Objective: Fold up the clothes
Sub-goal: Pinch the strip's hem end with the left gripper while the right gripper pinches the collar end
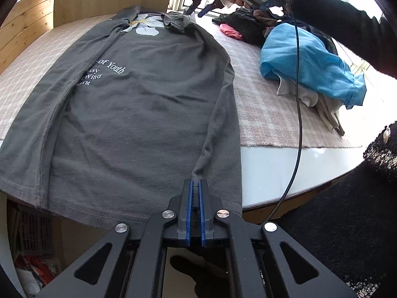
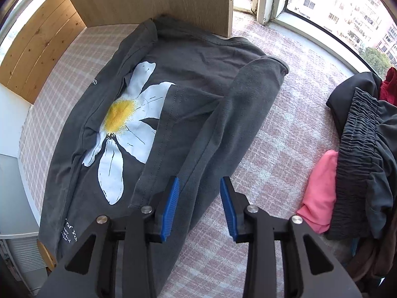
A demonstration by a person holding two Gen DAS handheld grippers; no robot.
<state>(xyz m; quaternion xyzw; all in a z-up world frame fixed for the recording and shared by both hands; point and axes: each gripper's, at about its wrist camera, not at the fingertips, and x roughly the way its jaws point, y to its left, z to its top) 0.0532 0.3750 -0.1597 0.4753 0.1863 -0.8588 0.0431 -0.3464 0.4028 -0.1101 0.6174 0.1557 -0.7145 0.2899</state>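
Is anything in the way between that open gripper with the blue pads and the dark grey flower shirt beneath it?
Nothing visible. The right gripper hangs open directly over the folded-in side of the dark grey T-shirt with the daisy print, with only air between. The pile of other clothes lies off to its right.

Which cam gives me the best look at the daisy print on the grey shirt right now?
The right wrist view: the daisy print sits close and large, with yellow centre and petals clear, one side covered by the folded-over sleeve. The left wrist view shows it only far off at the shirt's far end, small and foreshortened.
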